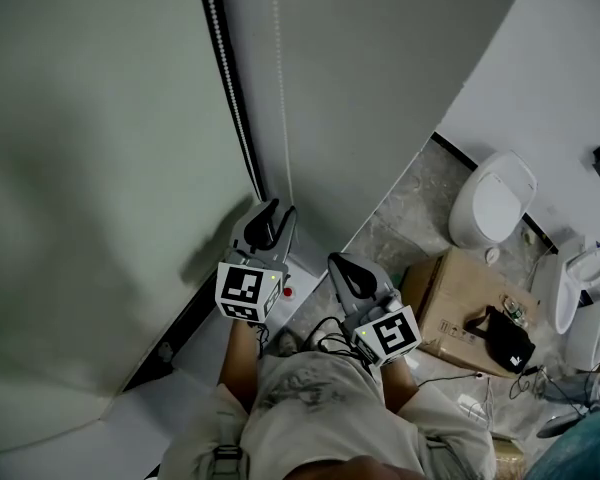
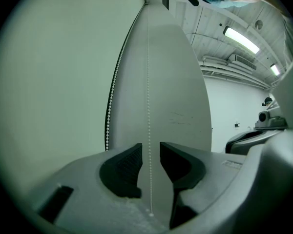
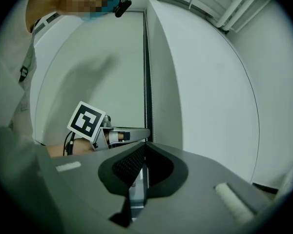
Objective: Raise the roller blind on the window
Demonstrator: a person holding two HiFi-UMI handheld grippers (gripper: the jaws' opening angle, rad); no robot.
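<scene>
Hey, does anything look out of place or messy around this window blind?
The roller blind and its bead chain hang straight and look undamaged. What stands out is the floor at right: a cardboard box with a black bag on top sits close beside a white toilet.

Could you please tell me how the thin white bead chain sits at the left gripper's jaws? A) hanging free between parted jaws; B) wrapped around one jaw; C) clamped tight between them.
A: the thin white bead chain hangs in the gap of the left gripper, whose jaws stand apart without pressing it.
</scene>
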